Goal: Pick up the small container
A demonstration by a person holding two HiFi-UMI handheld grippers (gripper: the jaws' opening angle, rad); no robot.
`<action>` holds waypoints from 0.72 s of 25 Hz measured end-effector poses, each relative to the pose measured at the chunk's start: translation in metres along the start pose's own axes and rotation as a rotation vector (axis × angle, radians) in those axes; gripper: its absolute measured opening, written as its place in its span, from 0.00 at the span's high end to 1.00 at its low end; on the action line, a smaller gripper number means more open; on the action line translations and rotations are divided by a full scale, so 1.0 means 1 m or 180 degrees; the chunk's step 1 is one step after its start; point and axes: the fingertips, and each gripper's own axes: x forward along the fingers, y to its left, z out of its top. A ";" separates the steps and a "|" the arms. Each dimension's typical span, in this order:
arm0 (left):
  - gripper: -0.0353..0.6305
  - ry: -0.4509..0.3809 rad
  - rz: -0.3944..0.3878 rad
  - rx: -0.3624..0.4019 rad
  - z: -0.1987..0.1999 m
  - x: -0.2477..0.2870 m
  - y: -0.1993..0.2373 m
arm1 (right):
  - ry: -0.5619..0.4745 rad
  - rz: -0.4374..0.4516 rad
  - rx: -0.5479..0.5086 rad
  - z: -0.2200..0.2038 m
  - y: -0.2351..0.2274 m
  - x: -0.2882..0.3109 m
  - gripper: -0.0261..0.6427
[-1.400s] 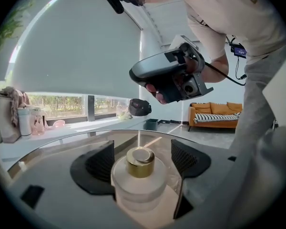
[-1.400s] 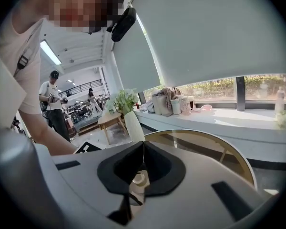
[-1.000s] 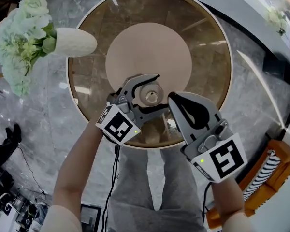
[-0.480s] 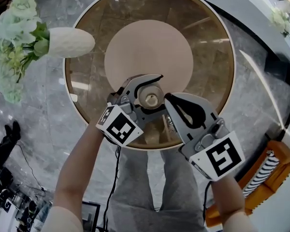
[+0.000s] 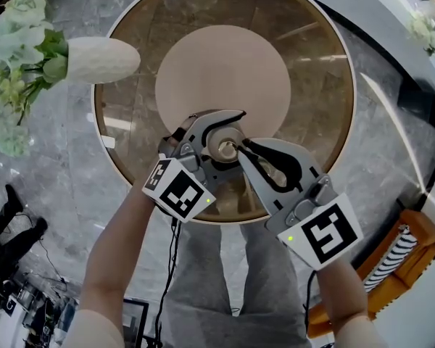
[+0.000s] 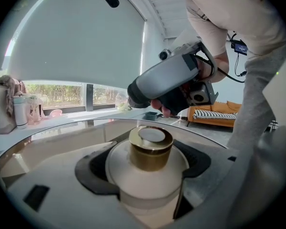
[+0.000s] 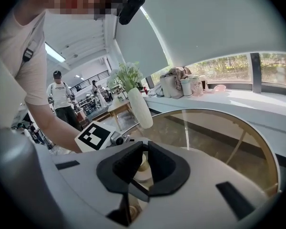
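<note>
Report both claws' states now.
Left claw: closed on the small round white container with a gold lid.
Right claw: closed, holding nothing.

Wearing grey trousers (image 5: 203, 288) and pale sleeves (image 5: 87, 333), wielding a grey left tool (image 5: 235, 140) and right tool (image 5: 241, 148), black-padded, each carrying a white cube (image 5: 177, 193) with black square markers, trailing a black cable (image 5: 171, 256).

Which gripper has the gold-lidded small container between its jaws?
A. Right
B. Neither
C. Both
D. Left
D: the small container sits between the pads of the left gripper, while the right gripper has its jaws shut together with nothing clamped between them.
</note>
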 end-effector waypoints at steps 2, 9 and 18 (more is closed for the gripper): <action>0.41 0.0012 -0.0027 0.0012 0.000 0.001 0.000 | 0.0053 0.0068 -0.0033 -0.003 0.005 0.004 0.81; 0.41 0.0031 -0.0078 0.0031 -0.001 0.001 -0.001 | 0.0400 0.0154 -0.0434 -0.022 0.017 0.021 0.70; 0.41 0.0032 -0.0076 0.0024 -0.001 0.001 -0.001 | 0.0659 -0.0034 -0.0882 -0.039 0.011 0.032 0.72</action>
